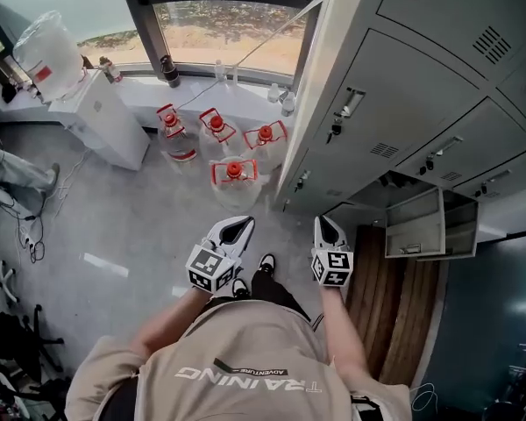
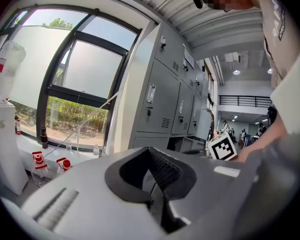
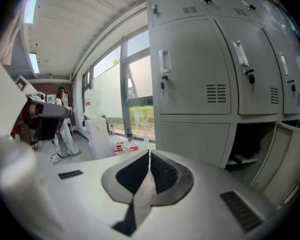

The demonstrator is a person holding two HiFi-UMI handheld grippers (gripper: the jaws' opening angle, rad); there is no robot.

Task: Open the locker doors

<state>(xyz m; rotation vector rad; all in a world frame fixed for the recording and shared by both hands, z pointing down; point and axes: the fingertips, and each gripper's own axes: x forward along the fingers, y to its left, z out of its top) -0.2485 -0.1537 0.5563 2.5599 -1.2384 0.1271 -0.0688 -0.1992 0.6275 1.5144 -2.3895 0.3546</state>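
Note:
Grey lockers (image 1: 403,103) fill the right side of the head view, and most doors are closed. One low door (image 1: 415,224) stands swung open. My left gripper (image 1: 238,227) and right gripper (image 1: 326,226) are held side by side in front of the person, apart from the lockers, both shut and empty. In the right gripper view a closed door (image 3: 190,69) with a handle (image 3: 164,61) faces my right gripper (image 3: 149,154), and an open compartment (image 3: 252,146) shows lower right. The left gripper view has my left gripper (image 2: 150,151) shut, with the locker row (image 2: 162,99) beyond it.
Several water jugs with red caps (image 1: 234,172) stand on the floor by the window (image 1: 219,24). A white water dispenser (image 1: 105,121) with a bottle on top is at the left. A person (image 3: 65,129) stands far left in the right gripper view.

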